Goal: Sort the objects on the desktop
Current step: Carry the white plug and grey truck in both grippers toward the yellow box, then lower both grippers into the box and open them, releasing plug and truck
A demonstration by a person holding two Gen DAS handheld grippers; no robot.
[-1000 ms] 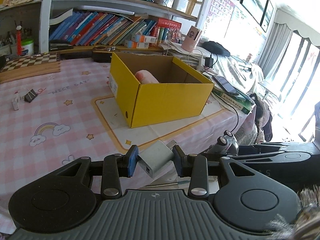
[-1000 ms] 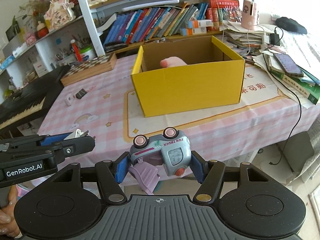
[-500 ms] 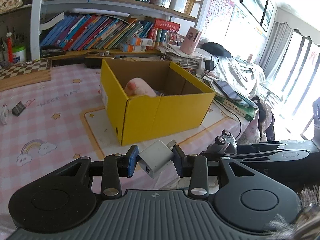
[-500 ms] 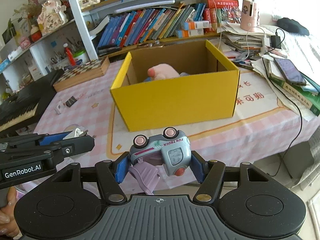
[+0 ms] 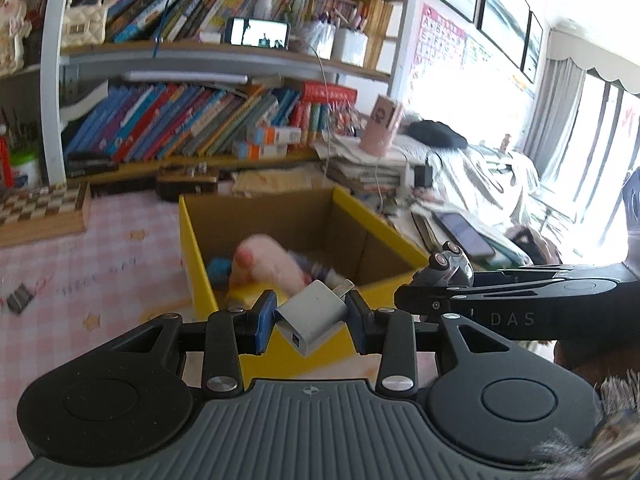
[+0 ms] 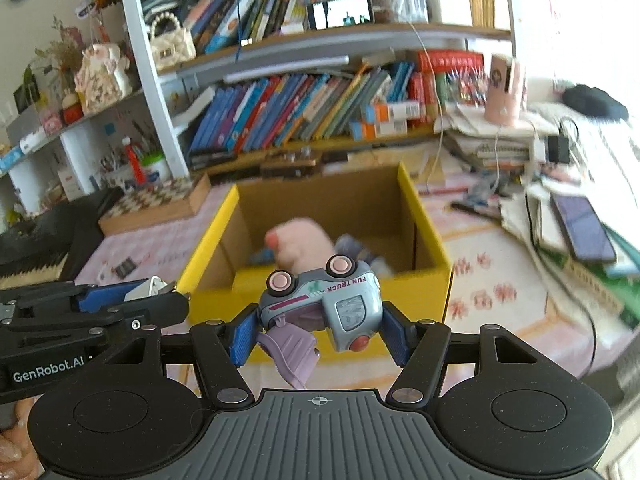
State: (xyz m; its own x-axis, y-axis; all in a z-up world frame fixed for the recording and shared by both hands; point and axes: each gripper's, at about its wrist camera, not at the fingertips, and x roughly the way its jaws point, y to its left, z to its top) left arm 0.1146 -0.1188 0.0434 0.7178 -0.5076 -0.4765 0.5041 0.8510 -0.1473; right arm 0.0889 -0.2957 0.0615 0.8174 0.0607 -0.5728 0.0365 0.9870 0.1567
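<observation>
Your left gripper (image 5: 310,322) is clamped on a small white plastic plug-in charger cube (image 5: 311,320), held just above the near wall of the open yellow cardboard box (image 5: 200,276). Your right gripper (image 6: 316,334) grips a pale blue toy truck with pink wheels (image 6: 326,304), also at that near wall. A pink plush toy (image 6: 302,242) lies inside the box.

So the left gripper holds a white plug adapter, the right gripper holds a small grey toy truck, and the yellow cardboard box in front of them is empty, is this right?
Not quite. The yellow cardboard box is not empty: the right wrist view shows a pink plush toy and other small things inside. The rest holds: the left gripper grips the white plug adapter, and the right gripper grips the small grey toy truck.
</observation>
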